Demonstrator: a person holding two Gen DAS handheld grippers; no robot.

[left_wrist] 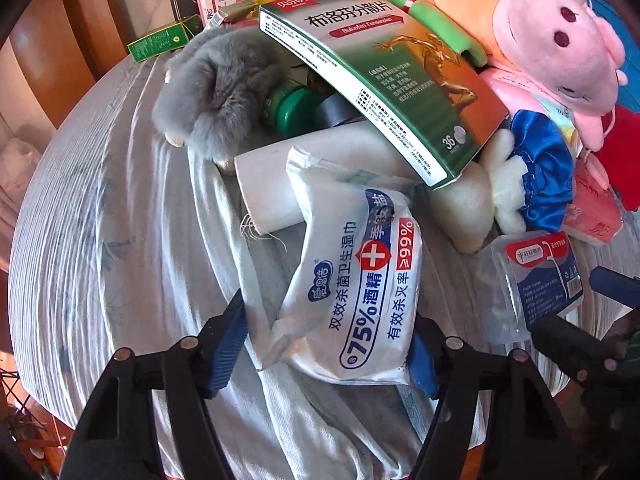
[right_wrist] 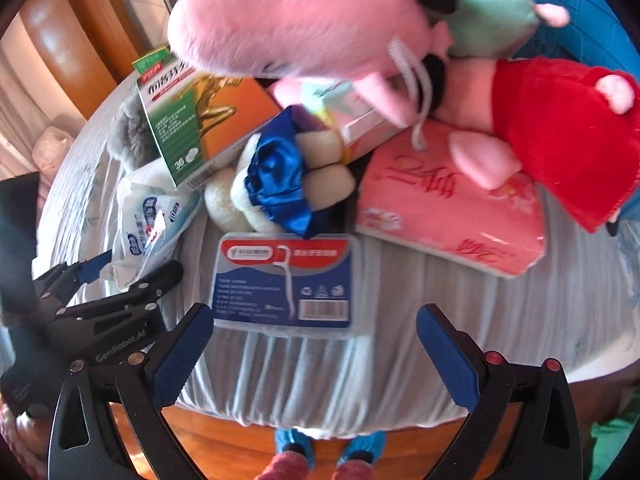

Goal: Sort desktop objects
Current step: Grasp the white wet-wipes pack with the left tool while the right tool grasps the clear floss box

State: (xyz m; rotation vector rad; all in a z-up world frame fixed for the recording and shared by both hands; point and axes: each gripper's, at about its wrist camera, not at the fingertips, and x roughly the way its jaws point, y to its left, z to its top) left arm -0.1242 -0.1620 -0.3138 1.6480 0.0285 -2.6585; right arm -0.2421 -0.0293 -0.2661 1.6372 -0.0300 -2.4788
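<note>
The left hand-held gripper [left_wrist: 328, 344] straddles a white pack of alcohol wet wipes [left_wrist: 352, 280] lying on the striped grey cloth [left_wrist: 100, 240] that covers the bench. Its right blue pad touches the pack's edge, while the left pad stands beside the crumpled corner with a small gap, so the jaws are apart and not yet pressing on both sides. The right hand-held gripper [right_wrist: 316, 356] has its jaws wide apart with nothing between them, just short of a clear floss-pick box [right_wrist: 284, 284] with a red and blue label (the box lies flat near the bench's front edge).

Behind the wipes lies a white roll [left_wrist: 272, 184], and a green ibuprofen carton [left_wrist: 384, 76] leans tilted over it. A grey furry toy [left_wrist: 212, 92] sits to the left of the carton, touching the roll. A white plush in blue satin [right_wrist: 276, 184] lies just behind the floss-pick box, with a pink tissue pack [right_wrist: 448, 208] to its right. A pink pig plush [left_wrist: 560, 48] rests on top of the pile, and another in a red dress [right_wrist: 560, 132] lies across the tissue pack.
</note>
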